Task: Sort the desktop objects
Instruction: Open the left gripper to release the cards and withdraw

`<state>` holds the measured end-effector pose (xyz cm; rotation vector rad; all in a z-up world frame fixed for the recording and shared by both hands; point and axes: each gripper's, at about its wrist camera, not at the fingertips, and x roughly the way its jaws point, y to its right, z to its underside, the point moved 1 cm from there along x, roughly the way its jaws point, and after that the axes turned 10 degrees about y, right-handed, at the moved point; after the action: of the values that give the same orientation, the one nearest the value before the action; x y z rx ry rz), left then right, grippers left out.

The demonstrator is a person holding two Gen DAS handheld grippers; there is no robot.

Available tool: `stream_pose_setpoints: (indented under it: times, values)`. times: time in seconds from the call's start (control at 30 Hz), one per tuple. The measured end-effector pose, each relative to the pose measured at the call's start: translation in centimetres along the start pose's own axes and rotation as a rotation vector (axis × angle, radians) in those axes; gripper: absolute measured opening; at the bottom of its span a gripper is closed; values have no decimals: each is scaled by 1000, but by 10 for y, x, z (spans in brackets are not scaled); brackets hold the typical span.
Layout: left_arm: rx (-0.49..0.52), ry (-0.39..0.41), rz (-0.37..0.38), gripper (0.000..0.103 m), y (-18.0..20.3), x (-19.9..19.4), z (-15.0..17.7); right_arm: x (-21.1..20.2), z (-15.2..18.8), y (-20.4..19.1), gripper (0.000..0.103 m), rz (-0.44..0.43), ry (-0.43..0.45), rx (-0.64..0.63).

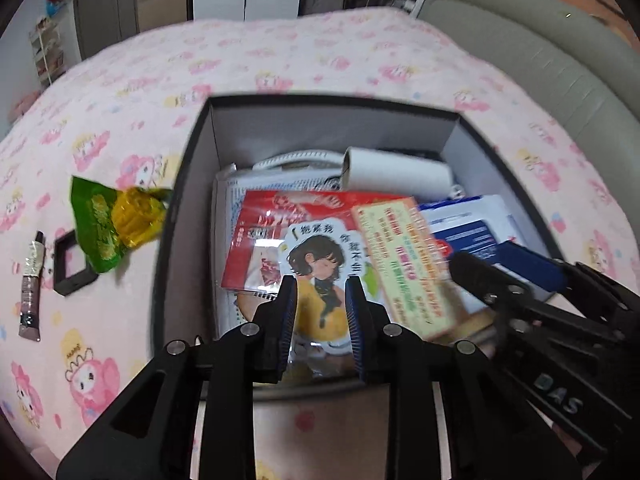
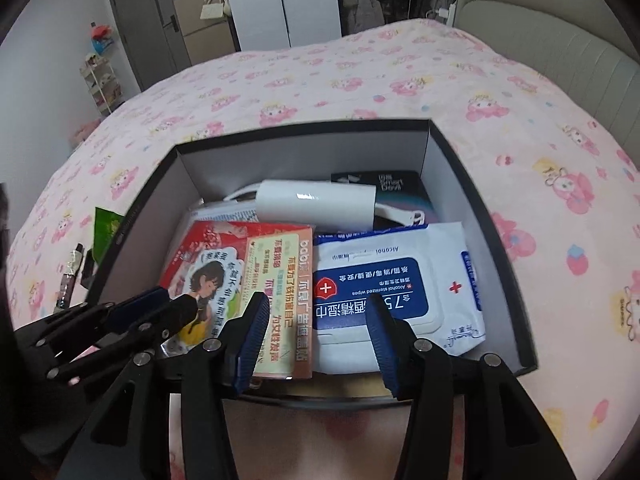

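Both my grippers hover over the box [image 2: 500, 264], left gripper [image 1: 321, 312] narrowly parted, right gripper [image 2: 316, 336] wide, seemingly empty. Green packet [image 1: 96, 228] and tube [image 1: 32, 288] lie mid-left outside; crossing arms risk collision.

A home bedroom. A bed [image 2: 320, 80] under a pink cartoon-print cover fills both views, with a padded grey-green headboard [image 2: 560, 40] ahead and right of the right gripper [image 2: 316, 336]. Beyond the bed stand a white wardrobe [image 2: 280, 0], a dark door [image 2: 140, 20], and a small shelf of toys [image 2: 100, 80] at the left wall.
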<state>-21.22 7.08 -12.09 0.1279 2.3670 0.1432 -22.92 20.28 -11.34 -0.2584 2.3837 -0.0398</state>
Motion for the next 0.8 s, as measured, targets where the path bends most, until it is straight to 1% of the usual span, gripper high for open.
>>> stream_pose_setpoints:
  times: [0.07, 0.23, 0.3, 0.4, 0.6, 0.8]
  values:
    - [1, 25, 1, 26, 1, -13, -1, -9, 0, -5, 46, -3, 14, -13]
    - [-33, 48, 24, 26, -6, -38, -1, -36, -1, -17, 46, -22, 58, -36]
    - [-37, 63, 28, 26, -8, -50, 0, -48, 0, -20, 46, -35, 76, -33]
    - [-41, 73, 40, 26, -9, -62, 4, -61, 7, -24, 46, -43, 81, -21]
    - [-14, 78, 44, 26, -7, -93, 19, -87, 20, -30, 46, -60, 90, 4]
    - [20, 93, 44, 26, -7, -123, 32, -112, 38, -38, 46, -71, 88, 66]
